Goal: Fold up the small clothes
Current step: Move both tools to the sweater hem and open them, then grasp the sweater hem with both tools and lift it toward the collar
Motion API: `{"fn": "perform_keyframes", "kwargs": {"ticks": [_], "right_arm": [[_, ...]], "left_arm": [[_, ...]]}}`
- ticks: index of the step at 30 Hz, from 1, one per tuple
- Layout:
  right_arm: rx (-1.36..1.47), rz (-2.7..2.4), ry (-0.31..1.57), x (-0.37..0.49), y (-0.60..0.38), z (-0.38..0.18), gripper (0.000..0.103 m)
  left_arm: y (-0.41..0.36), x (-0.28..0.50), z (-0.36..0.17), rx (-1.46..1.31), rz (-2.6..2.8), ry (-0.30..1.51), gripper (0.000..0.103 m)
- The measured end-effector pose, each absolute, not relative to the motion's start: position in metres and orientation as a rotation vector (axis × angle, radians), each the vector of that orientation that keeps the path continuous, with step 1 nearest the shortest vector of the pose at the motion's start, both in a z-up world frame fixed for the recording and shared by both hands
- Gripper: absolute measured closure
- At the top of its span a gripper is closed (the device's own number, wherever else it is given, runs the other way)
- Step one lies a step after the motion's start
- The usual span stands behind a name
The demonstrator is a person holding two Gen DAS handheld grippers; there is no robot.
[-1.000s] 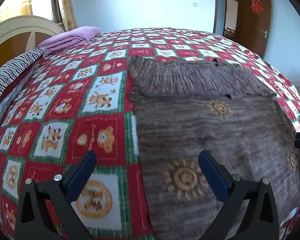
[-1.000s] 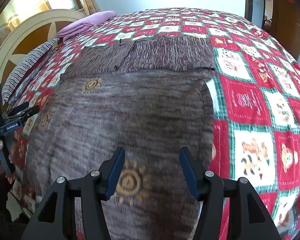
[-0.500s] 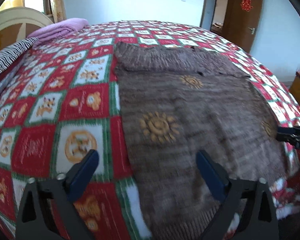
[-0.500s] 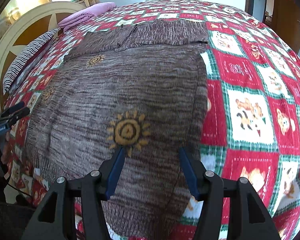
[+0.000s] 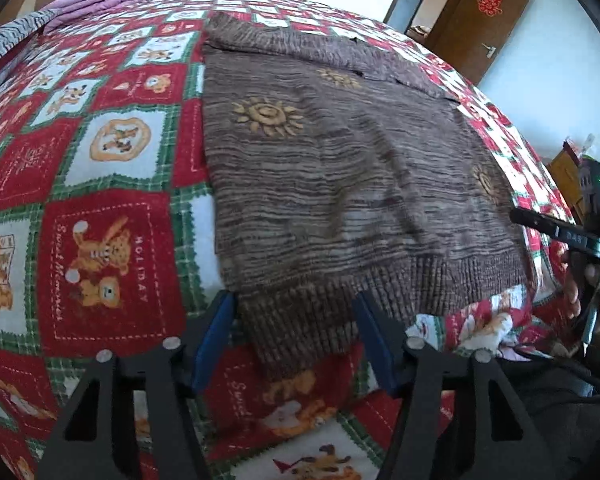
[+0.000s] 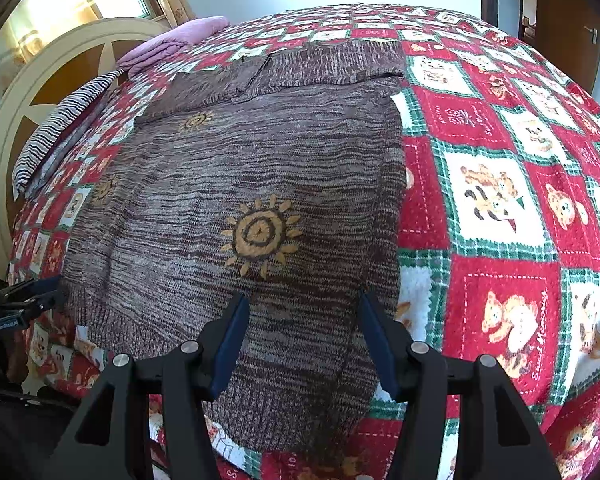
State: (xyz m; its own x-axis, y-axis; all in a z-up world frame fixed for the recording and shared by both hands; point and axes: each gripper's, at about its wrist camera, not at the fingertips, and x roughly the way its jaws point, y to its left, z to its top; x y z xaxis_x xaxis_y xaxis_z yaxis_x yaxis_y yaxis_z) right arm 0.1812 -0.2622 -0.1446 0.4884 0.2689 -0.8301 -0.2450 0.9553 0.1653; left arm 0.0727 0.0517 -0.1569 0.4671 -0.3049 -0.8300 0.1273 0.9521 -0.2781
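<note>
A brown knitted sweater (image 5: 340, 168) with orange sun motifs lies flat on the bed, its top part folded down at the far end and its ribbed hem hanging at the near edge. It also shows in the right wrist view (image 6: 260, 200). My left gripper (image 5: 294, 308) is open, its blue pads either side of the hem's left corner. My right gripper (image 6: 302, 304) is open over the hem's right part, below a sun motif. The right gripper also shows at the right edge of the left wrist view (image 5: 564, 236), the left gripper at the left edge of the right wrist view (image 6: 24, 300).
The bed has a red, green and white patchwork quilt (image 5: 100, 208) with bear pictures. A folded purple blanket (image 6: 172, 42) and a striped cloth (image 6: 60, 124) lie near the headboard (image 6: 52, 68). A brown door (image 5: 480, 20) stands beyond the bed.
Both grippers have drawn back toward the near edge of the bed, from over the sweater's body to its ribbed hem. Both stay open.
</note>
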Motion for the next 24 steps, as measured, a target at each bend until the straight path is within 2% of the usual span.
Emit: {"fn": "perform_keyframes", "kwargs": {"ticks": [10, 13, 15, 17, 24], "right_arm": [[0.033, 0.291, 1.017, 0.173, -0.273, -0.144, 0.044], [0.033, 0.293, 1.021, 0.171, -0.272, -0.147, 0.044], [0.031, 0.292, 1.023, 0.17, -0.273, -0.147, 0.044], [0.041, 0.288, 1.029, 0.167, -0.275, -0.146, 0.044], [0.122, 0.255, 1.048, 0.145, -0.3, -0.139, 0.044]], "left_arm": [[0.061, 0.069, -0.16, -0.215, -0.232, 1.072, 0.039], [0.053, 0.067, -0.162, -0.165, -0.22, 1.058, 0.043], [0.046, 0.065, -0.162, -0.084, -0.205, 1.043, 0.061], [0.049, 0.064, -0.159, -0.075, -0.211, 1.027, 0.091], [0.074, 0.058, -0.129, -0.185, -0.308, 0.935, 0.091]]}}
